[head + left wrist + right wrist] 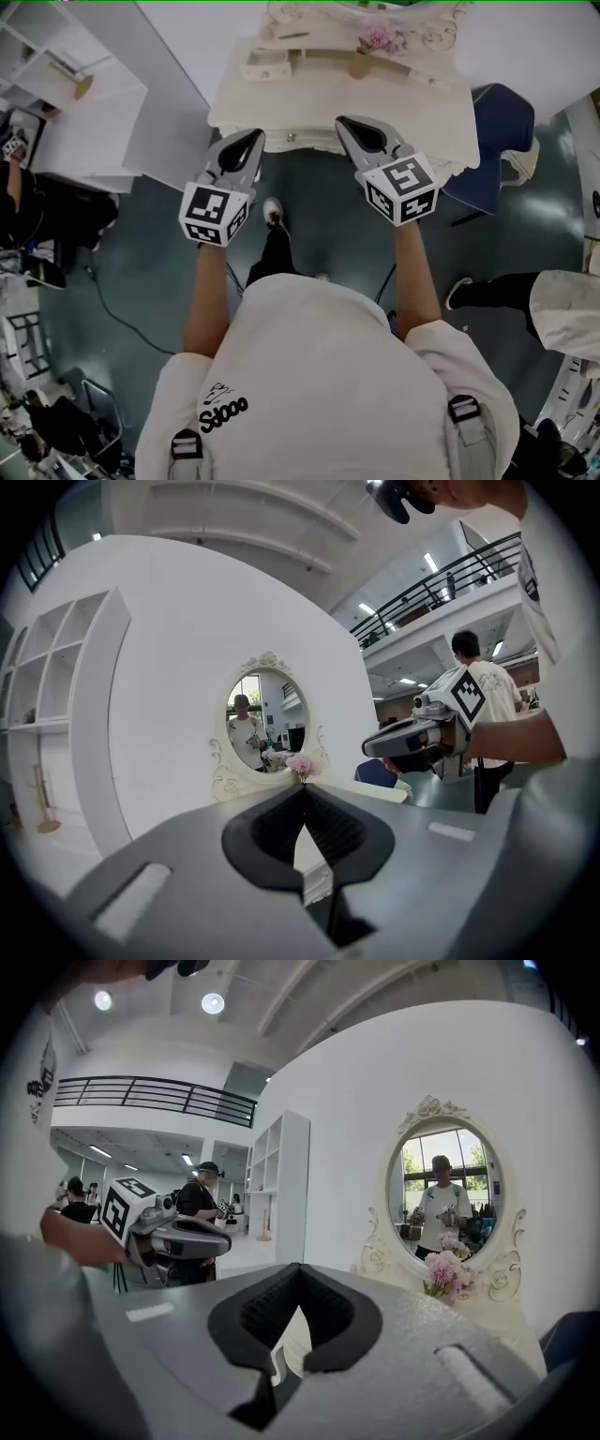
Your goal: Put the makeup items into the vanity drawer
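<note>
1. The left hand-held gripper (251,137) is held in the air in front of the table (422,103). Its jaws are pressed together at the tips with nothing between them, as its own view shows (305,787).
2. The right hand-held gripper (343,122) is level with the left one and well apart from it. Its jaws are also pressed together and empty (298,1267).
3. Both point at the table's near edge. From the head view, neither can be seen touching it.
4. Each shows in the other's view: the right one (375,750) and the left one (225,1241).
5. A small knob (291,137) sits on the table's front edge, between the two tips.
6. The makeup things lie far back on the table top, near the mirror (262,726): a small pale box (267,64) and a thin stick (292,36). They are too small to name more closely.
7. Pink flowers (377,37) stand just right of them, in front of the mirror (445,1190).
</note>
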`<action>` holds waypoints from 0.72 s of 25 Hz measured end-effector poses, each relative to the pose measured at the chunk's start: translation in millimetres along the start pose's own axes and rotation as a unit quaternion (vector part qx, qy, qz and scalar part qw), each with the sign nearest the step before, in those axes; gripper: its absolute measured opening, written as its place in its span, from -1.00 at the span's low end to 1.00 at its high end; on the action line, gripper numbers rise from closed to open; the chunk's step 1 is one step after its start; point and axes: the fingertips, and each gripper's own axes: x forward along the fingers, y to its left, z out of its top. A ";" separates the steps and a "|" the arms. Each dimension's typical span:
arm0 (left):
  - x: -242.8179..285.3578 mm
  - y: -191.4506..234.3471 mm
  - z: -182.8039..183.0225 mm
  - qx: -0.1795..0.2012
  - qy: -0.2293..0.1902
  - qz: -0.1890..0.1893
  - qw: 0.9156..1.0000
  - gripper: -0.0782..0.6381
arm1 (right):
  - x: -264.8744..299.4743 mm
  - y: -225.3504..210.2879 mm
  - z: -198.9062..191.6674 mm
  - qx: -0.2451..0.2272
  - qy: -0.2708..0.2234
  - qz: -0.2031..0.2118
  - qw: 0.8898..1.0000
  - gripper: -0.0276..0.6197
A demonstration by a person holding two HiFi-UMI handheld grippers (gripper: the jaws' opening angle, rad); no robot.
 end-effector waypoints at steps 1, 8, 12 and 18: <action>5.8 7.9 -3.1 0.001 0.000 -0.001 1.000 -0.73 | 8.6 -3.1 0.1 -0.002 0.000 -0.001 1.000 -0.91; 61.0 82.8 -11.6 0.003 -0.004 -0.007 1.000 -0.73 | 79.2 -42.4 17.4 -0.032 -0.003 -0.017 0.999 -0.91; 93.0 134.8 -3.1 -0.002 -0.004 -0.016 1.000 -0.73 | 124.4 -63.0 37.4 -0.027 -0.006 -0.018 0.999 -0.91; 135.3 202.8 -9.3 -0.005 0.004 -0.030 1.000 -0.73 | 195.3 -87.9 47.3 -0.016 0.016 -0.014 1.000 -0.91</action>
